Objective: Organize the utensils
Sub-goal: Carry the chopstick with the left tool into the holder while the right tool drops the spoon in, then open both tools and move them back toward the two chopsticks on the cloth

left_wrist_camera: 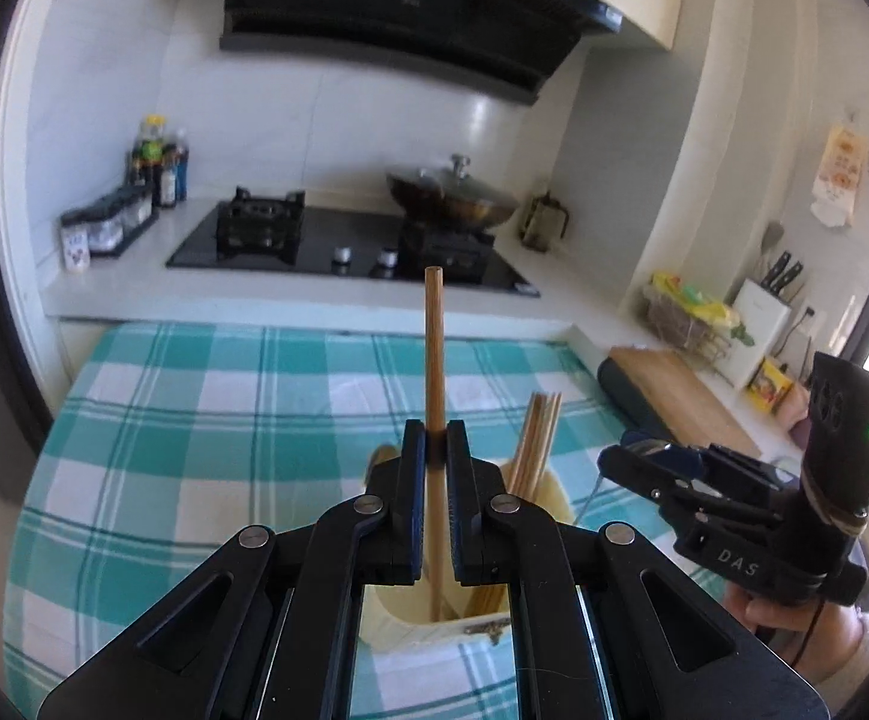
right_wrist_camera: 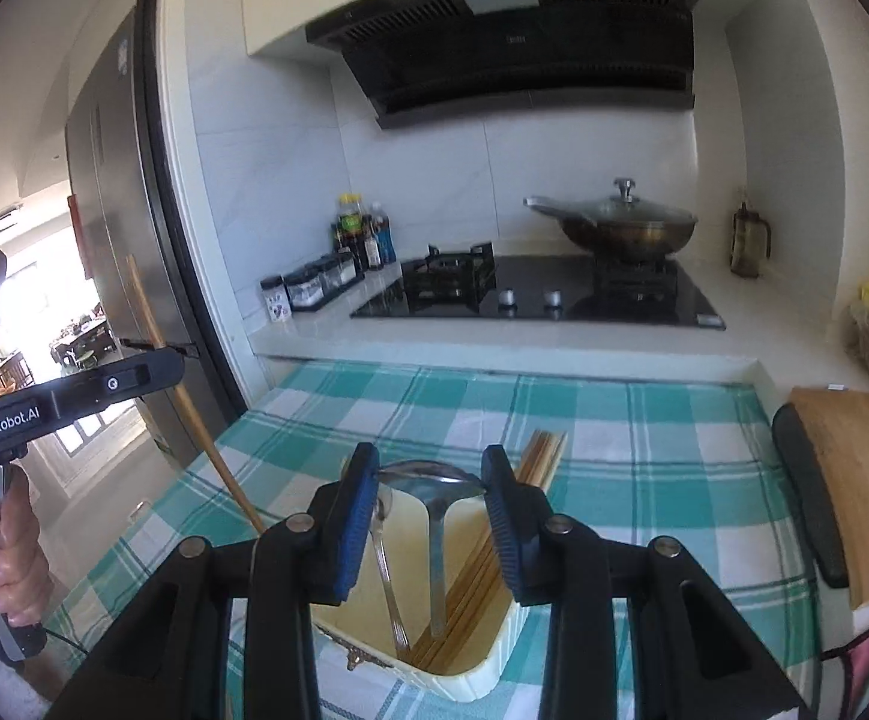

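Note:
My left gripper is shut on a long wooden stick handle, upright, its lower end inside a cream utensil holder on the checked cloth. The same stick shows slanted in the right wrist view. Several wooden chopsticks stand in the holder. My right gripper is open above the holder, its jaws on either side of a metal ladle. A second metal spoon and chopsticks stand beside the ladle.
A teal checked cloth covers the table. Behind it are a gas hob, a lidded wok and sauce bottles. A wooden cutting board lies at the right. A fridge stands at the left.

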Demonstrator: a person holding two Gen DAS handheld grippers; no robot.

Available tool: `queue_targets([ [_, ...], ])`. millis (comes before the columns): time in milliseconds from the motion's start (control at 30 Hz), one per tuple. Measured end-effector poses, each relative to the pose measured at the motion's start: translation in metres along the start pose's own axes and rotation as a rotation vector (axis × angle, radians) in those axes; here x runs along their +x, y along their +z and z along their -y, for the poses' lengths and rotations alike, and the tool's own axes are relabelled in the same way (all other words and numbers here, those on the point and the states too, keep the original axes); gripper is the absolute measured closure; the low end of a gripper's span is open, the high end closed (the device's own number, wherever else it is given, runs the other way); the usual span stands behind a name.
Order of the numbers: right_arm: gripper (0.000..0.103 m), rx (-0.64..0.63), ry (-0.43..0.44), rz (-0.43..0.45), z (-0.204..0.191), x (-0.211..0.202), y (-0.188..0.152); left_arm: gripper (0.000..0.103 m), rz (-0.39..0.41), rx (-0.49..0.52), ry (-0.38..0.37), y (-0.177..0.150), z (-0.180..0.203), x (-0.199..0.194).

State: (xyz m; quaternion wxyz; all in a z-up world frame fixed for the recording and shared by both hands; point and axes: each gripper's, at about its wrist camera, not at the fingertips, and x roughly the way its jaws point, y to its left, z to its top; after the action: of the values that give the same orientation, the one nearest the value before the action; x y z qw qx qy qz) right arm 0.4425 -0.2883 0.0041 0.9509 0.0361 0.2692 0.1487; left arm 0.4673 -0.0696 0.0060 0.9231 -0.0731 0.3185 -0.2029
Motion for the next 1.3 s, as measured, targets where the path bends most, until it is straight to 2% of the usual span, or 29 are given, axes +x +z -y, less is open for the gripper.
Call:
queue_targets([
  [167,0.067,0.058,0.003,-0.141,0.015,0.046,-0.031,0.098,-0.114,-0.006,0.012,-0.025,-0.005,0.038],
  [233,0.066,0.087,0.011,-0.169,0.020,0.057,-0.040,0.098,-0.141,0.011,0.013,-0.030,-0.002,0.045],
  [300,0.065,0.114,0.014,-0.170,0.023,0.059,-0.043,0.093,-0.151,0.007,0.016,-0.034,-0.003,0.042],
  [367,0.055,0.131,0.009,-0.156,0.024,0.054,-0.044,0.072,-0.161,-0.013,0.007,-0.037,-0.008,0.030],
  [467,0.055,0.129,0.019,-0.123,0.021,0.026,-0.041,0.055,-0.168,-0.008,0.006,-0.050,-0.016,-0.002],
  [500,0.055,0.118,0.018,-0.114,0.019,0.013,-0.042,0.051,-0.177,0.000,0.009,-0.058,-0.019,-0.015],
  [567,0.056,0.079,0.008,-0.115,0.014,-0.018,-0.051,0.037,-0.213,0.014,0.023,-0.083,-0.026,-0.043],
  [700,0.055,-0.012,-0.013,-0.161,0.005,-0.079,-0.106,0.031,-0.267,0.034,0.059,-0.155,-0.037,-0.091],
  [800,0.055,-0.056,-0.074,-0.190,0.001,-0.113,-0.172,0.028,-0.292,-0.047,0.091,-0.214,-0.040,-0.108],
  [900,0.055,-0.028,-0.133,-0.280,-0.001,-0.124,-0.238,0.028,-0.315,-0.158,0.111,-0.258,-0.036,-0.105],
  [967,0.055,0.045,-0.115,-0.322,-0.002,-0.128,-0.267,0.028,-0.313,-0.192,0.114,-0.272,-0.028,-0.099],
  [1067,0.055,0.078,-0.087,-0.332,-0.011,-0.133,-0.283,0.028,-0.313,-0.232,0.103,-0.277,-0.016,-0.093],
  [1133,0.055,0.048,-0.058,-0.335,-0.023,-0.133,-0.284,0.028,-0.316,-0.234,0.095,-0.278,-0.007,-0.087],
  [1233,0.055,-0.018,-0.001,-0.334,-0.049,-0.133,-0.283,0.028,-0.293,-0.231,0.122,-0.276,0.001,-0.080],
  [1300,0.060,-0.046,0.040,-0.338,-0.066,-0.133,-0.284,0.028,-0.286,-0.246,0.140,-0.278,0.001,-0.077],
])
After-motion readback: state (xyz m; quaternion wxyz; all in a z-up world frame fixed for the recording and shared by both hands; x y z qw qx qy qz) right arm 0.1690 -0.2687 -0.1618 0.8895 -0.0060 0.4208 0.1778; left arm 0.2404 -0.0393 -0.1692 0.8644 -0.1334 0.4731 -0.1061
